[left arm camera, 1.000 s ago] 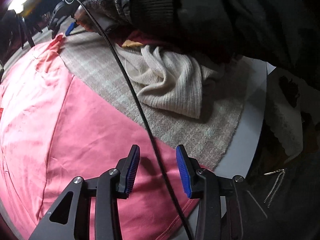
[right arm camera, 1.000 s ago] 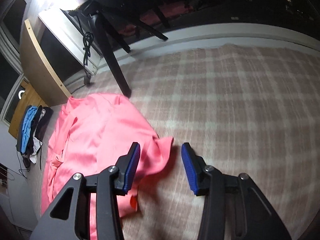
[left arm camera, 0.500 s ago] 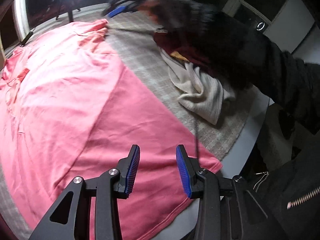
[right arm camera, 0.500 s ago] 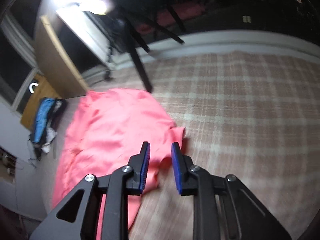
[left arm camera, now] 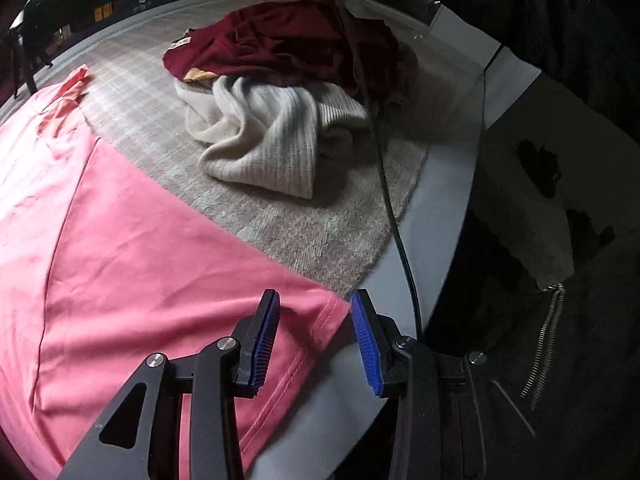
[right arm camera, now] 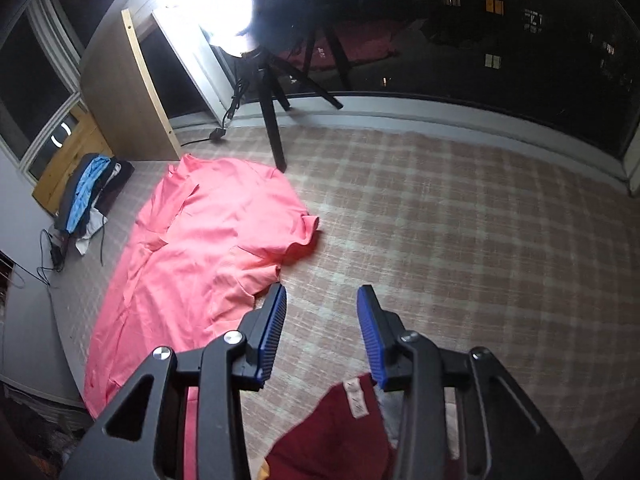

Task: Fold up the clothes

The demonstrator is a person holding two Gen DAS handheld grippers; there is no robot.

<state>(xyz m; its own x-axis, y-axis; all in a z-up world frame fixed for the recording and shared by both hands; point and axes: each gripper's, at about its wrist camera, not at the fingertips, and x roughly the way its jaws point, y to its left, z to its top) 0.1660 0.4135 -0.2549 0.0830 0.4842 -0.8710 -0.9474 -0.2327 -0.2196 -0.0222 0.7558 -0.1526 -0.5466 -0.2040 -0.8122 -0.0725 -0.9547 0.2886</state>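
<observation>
A home room at night: checked rug [right arm camera: 440, 220] on the floor, lit flats beyond the far window [right arm camera: 492, 12], wooden cabinet [right arm camera: 68, 152] far left, clothes heaped near it [right arm camera: 88, 188].

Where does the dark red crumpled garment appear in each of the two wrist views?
Left wrist: dark red crumpled garment at top centre, behind the cream ribbed sweater.
Right wrist: it is at the bottom edge, under the gripper.
Shared landmark: the pink shirt spread flat.

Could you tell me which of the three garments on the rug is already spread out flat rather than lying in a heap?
The pink shirt is spread flat. The dark red garment and the cream ribbed sweater lie crumpled together in a pile.
</observation>
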